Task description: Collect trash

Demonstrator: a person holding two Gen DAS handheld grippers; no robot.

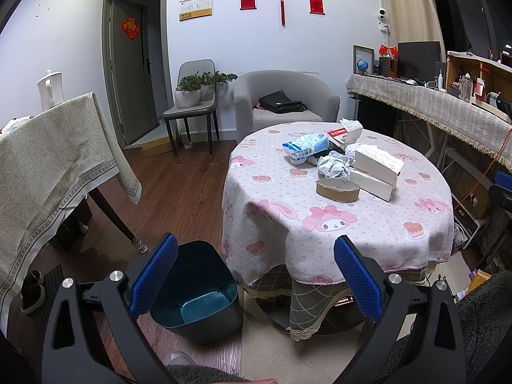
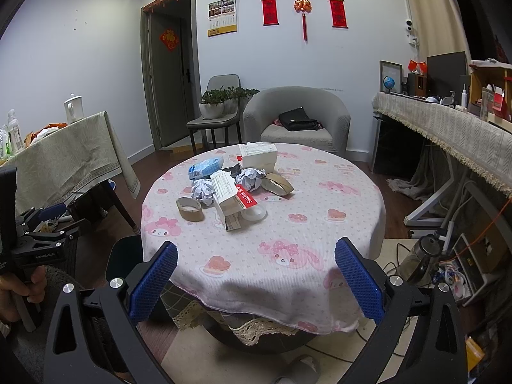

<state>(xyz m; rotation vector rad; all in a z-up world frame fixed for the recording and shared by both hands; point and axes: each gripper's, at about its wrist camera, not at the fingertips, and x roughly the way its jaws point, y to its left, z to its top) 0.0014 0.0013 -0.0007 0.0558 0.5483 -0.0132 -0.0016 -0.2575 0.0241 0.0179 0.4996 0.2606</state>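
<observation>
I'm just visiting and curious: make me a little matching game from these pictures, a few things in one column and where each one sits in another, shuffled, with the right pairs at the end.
Things:
1. dark teal bin
2. black bag
3. brown tape roll
4. potted plant

Places:
A. on the grey armchair
B. on the round table with the cartoon cloth
C. on the floor beside the round table
D. on the seat of the grey dining chair

Pairs: 1-C, 2-A, 3-B, 4-D
</observation>
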